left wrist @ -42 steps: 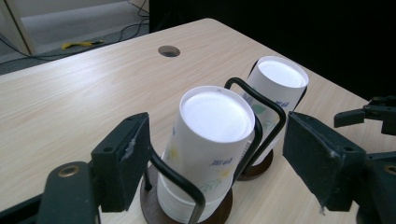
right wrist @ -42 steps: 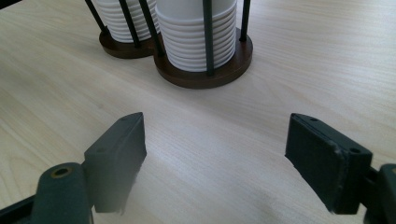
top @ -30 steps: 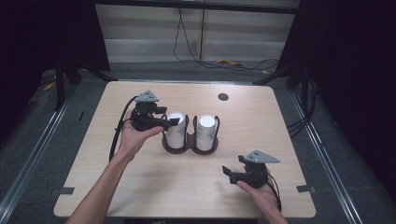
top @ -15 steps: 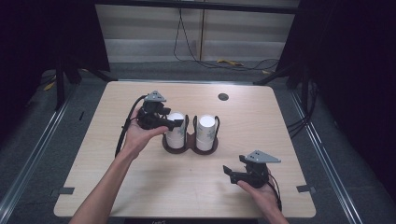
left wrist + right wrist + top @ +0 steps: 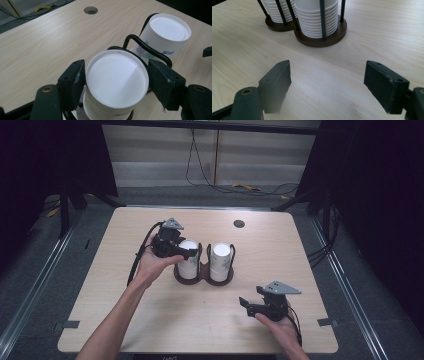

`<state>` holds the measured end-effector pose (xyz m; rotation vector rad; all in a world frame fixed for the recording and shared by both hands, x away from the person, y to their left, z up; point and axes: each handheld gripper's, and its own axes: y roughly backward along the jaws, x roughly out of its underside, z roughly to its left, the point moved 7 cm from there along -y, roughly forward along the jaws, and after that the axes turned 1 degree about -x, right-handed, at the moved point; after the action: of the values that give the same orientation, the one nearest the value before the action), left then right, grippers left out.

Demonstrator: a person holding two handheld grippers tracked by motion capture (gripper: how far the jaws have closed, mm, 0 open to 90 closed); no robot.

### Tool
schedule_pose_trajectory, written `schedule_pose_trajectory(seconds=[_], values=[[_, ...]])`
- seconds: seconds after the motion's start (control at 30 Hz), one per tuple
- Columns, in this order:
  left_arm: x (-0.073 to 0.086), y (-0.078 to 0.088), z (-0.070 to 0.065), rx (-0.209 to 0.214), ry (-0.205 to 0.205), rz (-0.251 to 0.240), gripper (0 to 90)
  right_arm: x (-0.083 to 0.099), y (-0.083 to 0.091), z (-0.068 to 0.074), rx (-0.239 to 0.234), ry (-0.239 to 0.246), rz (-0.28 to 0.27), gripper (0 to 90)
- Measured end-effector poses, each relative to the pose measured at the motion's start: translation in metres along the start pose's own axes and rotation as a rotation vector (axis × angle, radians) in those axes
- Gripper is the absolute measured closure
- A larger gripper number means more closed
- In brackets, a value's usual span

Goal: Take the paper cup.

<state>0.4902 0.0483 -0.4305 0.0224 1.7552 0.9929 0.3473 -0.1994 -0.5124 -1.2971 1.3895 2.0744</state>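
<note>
- Left gripper (image 5: 116,82) straddles top cup (image 5: 116,83) of left stack in rack (image 5: 202,275); jaws just closing, pads at its sides, apparently gripping.
- Stack axis vertical, so pull straight up.
- Right gripper (image 5: 250,306) open, idle, well apart near table (image 5: 100,320) edge.

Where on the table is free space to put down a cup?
Bare wood lies between the cup holder and the right gripper, along the near left edge, and behind the holder up to the hole. It is crowded at the left stack, where the left gripper has just been closing.
</note>
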Motion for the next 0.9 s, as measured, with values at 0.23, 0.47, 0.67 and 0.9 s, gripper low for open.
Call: schedule_pose_trajectory(seconds=[0.23,0.47,0.67,0.9], values=[[0.004,-0.004,-0.001,-0.005,-0.016,0.044,29.8,0.000,0.000,0.000,0.000,-0.001,-0.001,21.8],[0.005,-0.005,0.000,-0.023,-0.029,0.062,33.5,0.000,0.000,0.000,-0.005,-0.003,-0.002,21.7],[0.001,-0.001,0.000,-0.020,-0.024,0.039,34.3,0.000,-0.001,0.000,-0.004,-0.006,0.001,21.7],[-0.006,0.007,-0.002,-0.020,-0.033,0.015,34.9,0.000,-0.001,0.001,-0.006,-0.007,0.001,21.7]])
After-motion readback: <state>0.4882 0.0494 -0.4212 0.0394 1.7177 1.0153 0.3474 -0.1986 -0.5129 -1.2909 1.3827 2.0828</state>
